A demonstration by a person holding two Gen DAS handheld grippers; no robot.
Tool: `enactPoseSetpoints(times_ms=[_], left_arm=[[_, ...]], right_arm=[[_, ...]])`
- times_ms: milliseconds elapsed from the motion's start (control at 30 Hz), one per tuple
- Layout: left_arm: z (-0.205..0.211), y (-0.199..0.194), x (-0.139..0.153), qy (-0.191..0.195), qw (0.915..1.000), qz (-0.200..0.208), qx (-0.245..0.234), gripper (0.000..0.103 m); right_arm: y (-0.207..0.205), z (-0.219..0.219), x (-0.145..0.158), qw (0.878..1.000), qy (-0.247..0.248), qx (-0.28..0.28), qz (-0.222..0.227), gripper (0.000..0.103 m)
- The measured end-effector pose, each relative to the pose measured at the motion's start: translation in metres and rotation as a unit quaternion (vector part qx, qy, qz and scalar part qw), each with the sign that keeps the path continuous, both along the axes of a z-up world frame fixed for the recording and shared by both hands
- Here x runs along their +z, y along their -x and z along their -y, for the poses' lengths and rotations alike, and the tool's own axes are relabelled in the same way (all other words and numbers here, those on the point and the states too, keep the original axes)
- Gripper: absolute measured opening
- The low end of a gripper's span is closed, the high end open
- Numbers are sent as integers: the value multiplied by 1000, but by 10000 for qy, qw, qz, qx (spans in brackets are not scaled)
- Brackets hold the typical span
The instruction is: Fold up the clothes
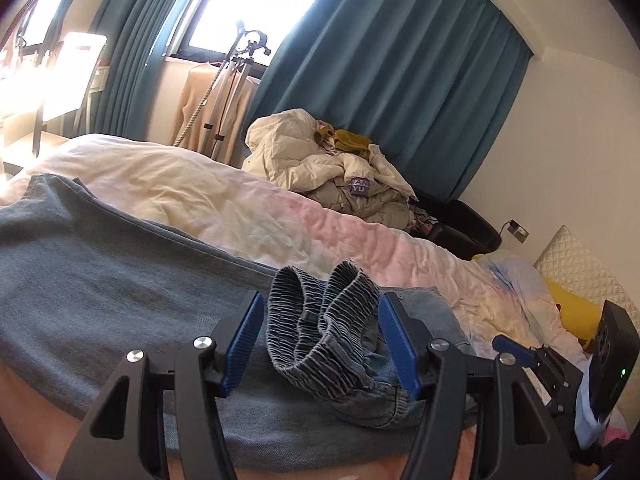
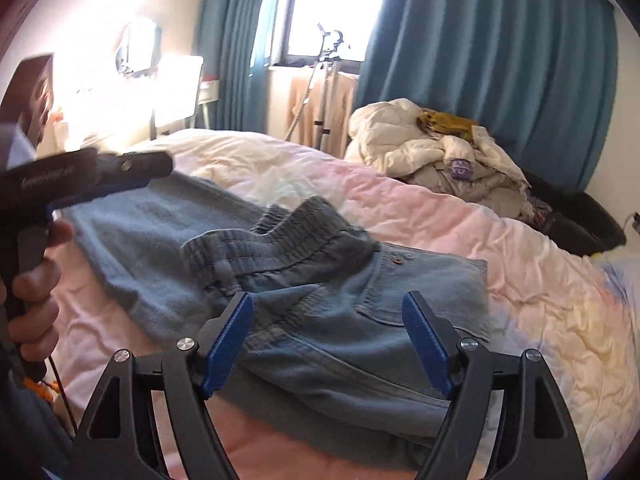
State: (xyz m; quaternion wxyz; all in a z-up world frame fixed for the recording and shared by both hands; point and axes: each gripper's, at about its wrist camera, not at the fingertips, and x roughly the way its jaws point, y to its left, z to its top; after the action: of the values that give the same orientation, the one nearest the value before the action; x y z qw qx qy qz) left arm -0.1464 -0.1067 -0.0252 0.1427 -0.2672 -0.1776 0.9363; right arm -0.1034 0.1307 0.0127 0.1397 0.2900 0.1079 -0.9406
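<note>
Denim trousers [image 2: 320,312] lie across the pink-sheeted bed [image 2: 520,280], legs running away leftward, their elastic waistband [image 1: 320,320] bunched between the half-open left tongs [image 1: 320,340], whose pads look just clear of it, while the right tongs [image 2: 328,344] hover wide open and empty above the seat.

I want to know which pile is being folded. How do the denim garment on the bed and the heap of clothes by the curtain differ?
The denim garment is blue, spread fairly flat on the bed, its elastic waistband bunched up; the heap of clothes is mostly cream, crumpled high. The denim garment lies right before both grippers; the heap sits far off. Neither is gripped.
</note>
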Motion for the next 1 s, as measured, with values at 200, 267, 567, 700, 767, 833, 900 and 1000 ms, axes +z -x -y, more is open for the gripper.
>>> enactPoseSetpoints(times_ms=[200,267,567,700,767,833,900,1000], left_arm=[[-20,5,-14,401,9988,253,-91,61],[-22,7,-17,394,9986,316,-124,61],[-18,20,-37,192,9967,789,-68,61],[-14,25,-45,-68,9947,1018,-106,61],[-14,28,-49,-176,9935,1116,-140,61],[-15,31,-54,-200,9920,1241,-125,61],[-15,34,-60,-241,9903,1369,-77,61],[-11,37,-68,-645,9863,1513,-89,61]], right_arm=[[13,-75,-12,9891,594,-1349,-51,78],[15,-99,-13,9789,855,-1853,-50,78],[40,-164,-58,9348,2393,-2463,905,78],[42,-174,-67,9160,3086,-2422,843,78],[44,-174,-69,9136,3192,-2360,878,78],[51,-170,-78,9147,3140,-2299,1088,78],[60,-165,-97,9099,3080,-2314,1538,78],[64,-165,-119,8954,3282,-2321,1915,78]])
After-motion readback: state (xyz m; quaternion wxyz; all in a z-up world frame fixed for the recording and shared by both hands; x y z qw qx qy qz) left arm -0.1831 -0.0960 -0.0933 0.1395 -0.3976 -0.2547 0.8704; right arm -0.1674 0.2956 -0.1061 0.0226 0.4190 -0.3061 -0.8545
